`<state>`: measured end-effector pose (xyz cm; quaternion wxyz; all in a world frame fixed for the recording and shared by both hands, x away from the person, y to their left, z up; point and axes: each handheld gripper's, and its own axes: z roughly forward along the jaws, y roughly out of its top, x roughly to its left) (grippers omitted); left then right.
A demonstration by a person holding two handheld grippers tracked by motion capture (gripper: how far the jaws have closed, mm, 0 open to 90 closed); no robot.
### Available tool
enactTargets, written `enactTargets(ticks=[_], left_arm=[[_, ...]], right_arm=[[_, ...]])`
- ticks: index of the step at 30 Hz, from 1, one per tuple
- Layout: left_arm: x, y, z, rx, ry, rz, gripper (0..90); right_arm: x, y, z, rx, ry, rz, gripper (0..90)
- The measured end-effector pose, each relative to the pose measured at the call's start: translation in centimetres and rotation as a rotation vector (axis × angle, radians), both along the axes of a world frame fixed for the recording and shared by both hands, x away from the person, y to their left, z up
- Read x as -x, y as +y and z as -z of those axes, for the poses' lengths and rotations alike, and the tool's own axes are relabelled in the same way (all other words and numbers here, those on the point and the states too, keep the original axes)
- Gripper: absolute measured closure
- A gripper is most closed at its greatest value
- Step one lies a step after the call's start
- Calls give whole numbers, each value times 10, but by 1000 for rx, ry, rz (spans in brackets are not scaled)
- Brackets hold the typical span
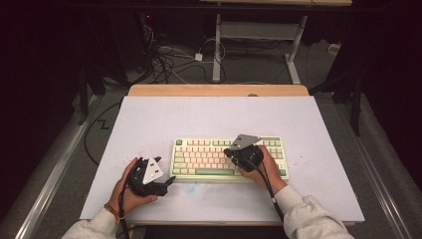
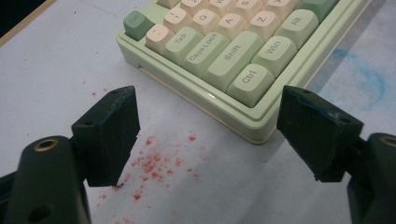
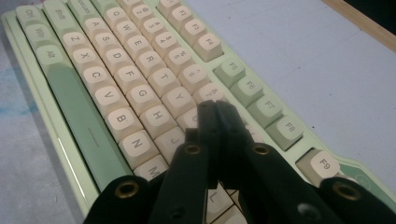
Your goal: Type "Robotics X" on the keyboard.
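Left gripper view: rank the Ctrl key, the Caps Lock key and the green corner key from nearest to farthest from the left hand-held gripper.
1. Ctrl key: pale green keycap at the near corner of the keyboard, closest to the left hand-held gripper, between its open jaws.
2. Caps Lock key: pale green keycap two rows farther up the same edge.
3. Green corner key: darker green keycap at the far corner, upper left.

Keyboard point(image 1: 209, 158) on table point(image 1: 149, 124); left tongs point(image 1: 166, 181) beside, right tongs point(image 1: 230, 151) over it.

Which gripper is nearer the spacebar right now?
Right. The right gripper, jaws shut, is over the keyboard's keys just behind the spacebar; the left gripper, open, sits off the keyboard's left corner.
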<state>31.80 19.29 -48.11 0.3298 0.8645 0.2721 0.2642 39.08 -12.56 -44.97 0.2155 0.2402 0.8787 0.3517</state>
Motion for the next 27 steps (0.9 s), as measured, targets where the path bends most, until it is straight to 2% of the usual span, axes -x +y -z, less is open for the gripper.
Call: enactTargets(ticks=[10,14,17,27], left_arm=[[-1,-1,1,-11,0,4,202],[0,-1,-1,7,-10,-5,202],[0,-1,-1,-4,-9,-2,202],[-1,-1,0,-13,-5,-1,202]], right_arm=[[-5,2,5,17,7,20,899],[-7,4,9,60,21,18,898],[-5,5,8,64,20,11,898],[-2,-3,-2,-19,-10,25,883]])
